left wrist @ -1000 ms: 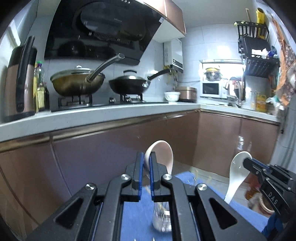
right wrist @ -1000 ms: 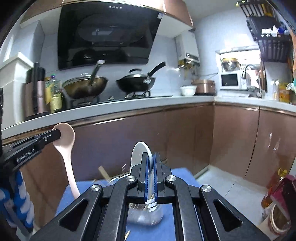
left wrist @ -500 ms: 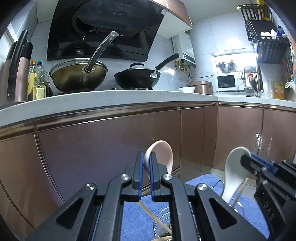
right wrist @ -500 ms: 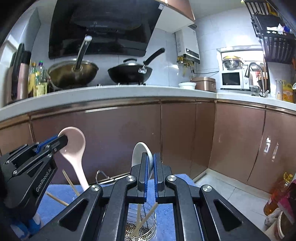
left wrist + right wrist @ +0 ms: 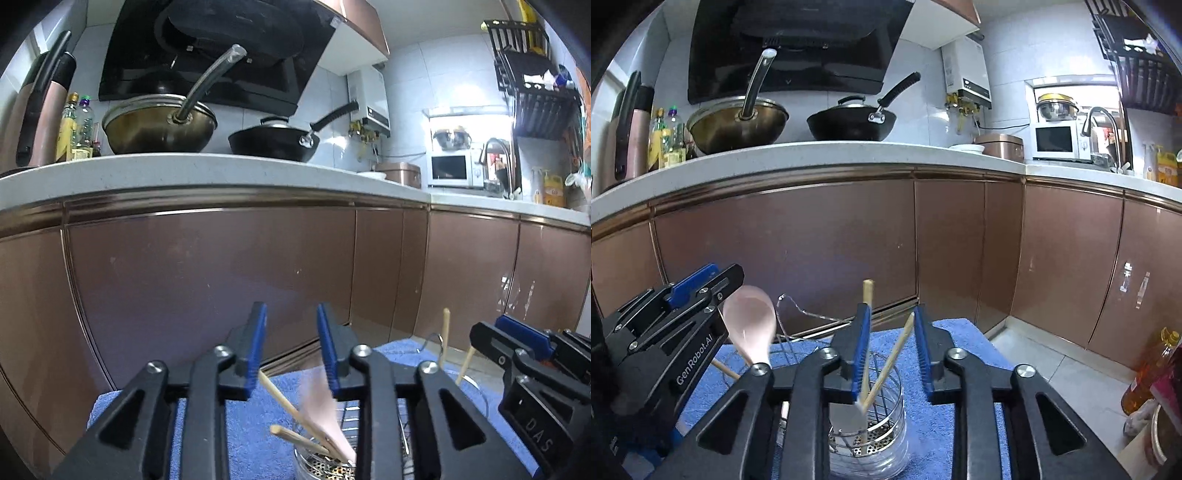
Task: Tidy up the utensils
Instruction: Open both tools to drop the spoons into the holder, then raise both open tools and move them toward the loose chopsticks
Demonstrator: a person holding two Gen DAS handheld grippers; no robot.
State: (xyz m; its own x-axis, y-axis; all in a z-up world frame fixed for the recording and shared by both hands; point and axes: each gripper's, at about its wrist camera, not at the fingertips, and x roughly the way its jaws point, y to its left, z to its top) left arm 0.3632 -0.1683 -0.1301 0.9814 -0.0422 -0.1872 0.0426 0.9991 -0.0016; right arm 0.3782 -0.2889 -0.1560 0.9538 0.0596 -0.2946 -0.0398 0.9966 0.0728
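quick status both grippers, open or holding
Left gripper: open, blurred pink spoon just below it.
Right gripper: open, holding nothing.

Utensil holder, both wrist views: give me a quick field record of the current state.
utensil holder: wire frame with clear cup, stands on blue towel
left tongs: open, gripping nothing
right tongs: open, gripping nothing
pink spoon: motion-blurred, just below the left tongs, handle down toward the utensil holder
white spoon: inside the utensil holder, below the right tongs
chopsticks: leaning in the utensil holder, ends up
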